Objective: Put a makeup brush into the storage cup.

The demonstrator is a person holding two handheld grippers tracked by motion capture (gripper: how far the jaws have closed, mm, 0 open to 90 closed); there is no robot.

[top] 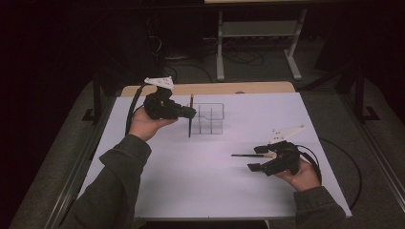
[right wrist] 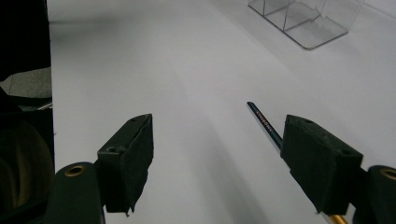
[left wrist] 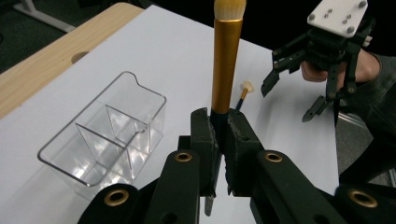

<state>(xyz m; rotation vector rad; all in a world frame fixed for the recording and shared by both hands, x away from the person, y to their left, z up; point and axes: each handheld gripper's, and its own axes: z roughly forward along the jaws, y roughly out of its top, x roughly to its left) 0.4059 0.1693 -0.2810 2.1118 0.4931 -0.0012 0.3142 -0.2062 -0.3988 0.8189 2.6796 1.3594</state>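
Observation:
My left gripper (top: 190,113) (left wrist: 220,128) is shut on a makeup brush (top: 191,119) (left wrist: 226,60) with a gold handle. It holds the brush upright above the white table, just left of a clear divided organiser box (top: 208,119) (left wrist: 107,140) (right wrist: 303,18). A second, thinner brush (top: 244,155) (left wrist: 243,91) (right wrist: 262,122) with a dark blue handle lies flat on the table. My right gripper (top: 256,158) (left wrist: 288,100) (right wrist: 219,154) stands open beside it. The brush's handle runs past the right-hand pad (right wrist: 317,158), and the pads do not press on it.
The white table top (top: 215,191) has a wooden strip (top: 210,88) along its far edge. Cables trail from both grippers, and one loops off the right side (top: 353,167). A metal stand (top: 258,43) is on the floor beyond the table.

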